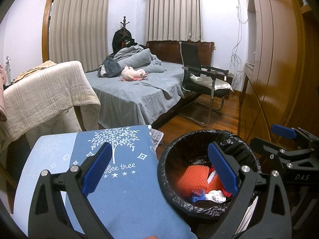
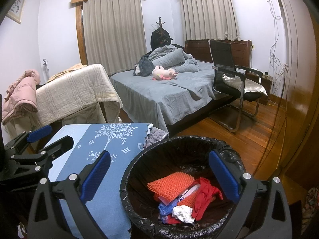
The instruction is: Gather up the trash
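Now both the left gripper (image 1: 160, 169) and right gripper (image 2: 159, 176) are hovering spread and empty; the bin (image 2: 133, 165) at five o'clock is awaiting a careful liner-rim pinch.

A round trash bin (image 2: 139, 159) lined with a black plastic bag (image 1: 235, 139) stood upright on the floor, just beside a blue tree-print cloth. Inside lay an orange bumpy foam sheet (image 2: 171, 185), a red crumpled piece (image 2: 205, 197), a white paper wad (image 2: 182, 213) and a blue plastic scrap (image 2: 165, 208), all piled touching one another.
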